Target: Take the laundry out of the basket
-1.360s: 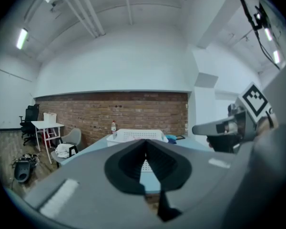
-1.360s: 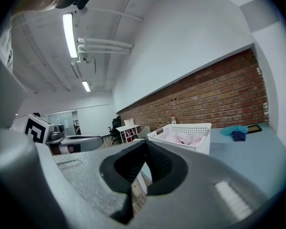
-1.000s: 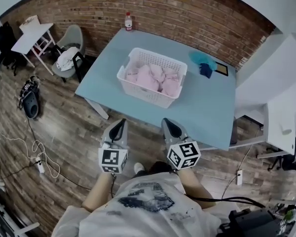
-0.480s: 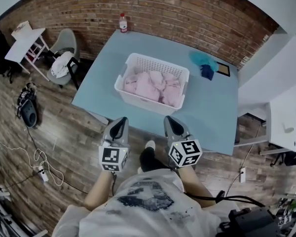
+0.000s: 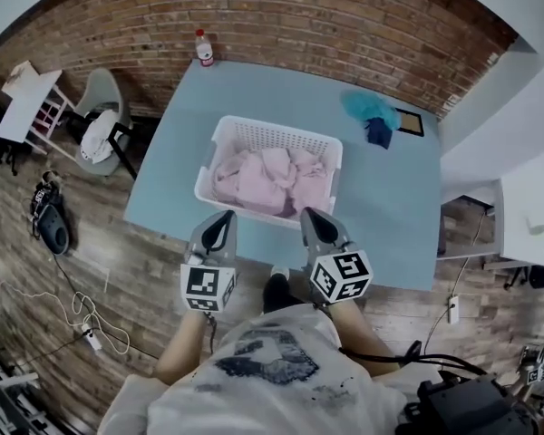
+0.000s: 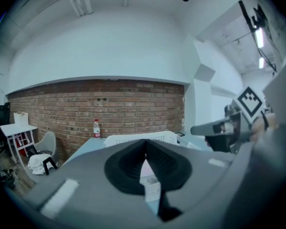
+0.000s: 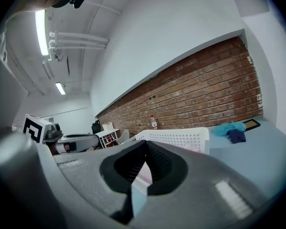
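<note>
Hovering at the lower middle of the head view, the left gripper (image 5: 223,218) and the right gripper (image 5: 306,215) sit side by side, both pointing up the frame toward the white perforated basket (image 5: 276,134). Each gripper's own view shows its jaws clenched pad against pad, with nothing caught between them.

The basket stands on the pale blue worktop (image 5: 390,208), close to its near edge, and holds a crumpled heap of pink laundry (image 5: 263,181) that lies below the rim. The tips of both jaws are just short of the basket's near wall, the left set toward its left corner and the right set toward its right corner. Neither set touches the basket or the laundry. In both gripper views the basket's rim shows just above the closed jaws, and a sliver of pink and of perforated wall shows through the small notch beneath the line where they meet.

Further up the worktop, a clear bottle with a red cap (image 5: 202,48) stands at the far left corner against the brick wall. A teal cloth (image 5: 372,109), a dark blue cloth (image 5: 377,131) and a small framed picture (image 5: 408,123) lie at the upper right, well apart from the basket. At the left of the frame, a grey chair (image 5: 98,125) with white fabric on it stands on the wooden floor.
</note>
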`<action>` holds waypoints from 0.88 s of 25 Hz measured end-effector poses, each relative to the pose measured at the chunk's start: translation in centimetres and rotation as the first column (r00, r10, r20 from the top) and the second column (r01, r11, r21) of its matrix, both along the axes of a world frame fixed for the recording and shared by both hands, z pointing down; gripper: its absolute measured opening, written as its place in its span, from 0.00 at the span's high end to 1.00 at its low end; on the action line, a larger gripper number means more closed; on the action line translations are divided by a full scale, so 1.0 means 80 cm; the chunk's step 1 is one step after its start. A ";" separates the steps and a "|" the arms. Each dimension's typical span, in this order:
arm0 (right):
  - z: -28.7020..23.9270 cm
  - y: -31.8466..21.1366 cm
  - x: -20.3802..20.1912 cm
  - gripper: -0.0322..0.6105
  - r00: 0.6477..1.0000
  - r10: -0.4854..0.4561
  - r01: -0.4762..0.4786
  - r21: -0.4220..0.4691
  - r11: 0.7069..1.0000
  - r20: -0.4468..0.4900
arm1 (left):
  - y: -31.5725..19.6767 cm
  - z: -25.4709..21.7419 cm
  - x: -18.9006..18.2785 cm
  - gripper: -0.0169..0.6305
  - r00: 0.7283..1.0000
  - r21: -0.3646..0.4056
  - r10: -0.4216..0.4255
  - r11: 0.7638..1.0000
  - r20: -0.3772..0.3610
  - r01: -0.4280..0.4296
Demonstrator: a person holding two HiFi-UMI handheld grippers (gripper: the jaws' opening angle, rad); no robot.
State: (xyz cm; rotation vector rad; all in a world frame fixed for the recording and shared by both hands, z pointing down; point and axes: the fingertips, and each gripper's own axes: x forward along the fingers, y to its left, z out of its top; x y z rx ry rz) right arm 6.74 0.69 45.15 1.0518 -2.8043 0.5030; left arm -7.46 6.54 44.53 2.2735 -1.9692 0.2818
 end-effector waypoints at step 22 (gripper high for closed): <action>-0.016 -0.200 0.068 0.95 0.985 0.174 -0.174 0.011 0.985 0.017 | -0.237 0.001 0.056 0.99 0.962 -0.097 0.270 0.959 0.040 -0.265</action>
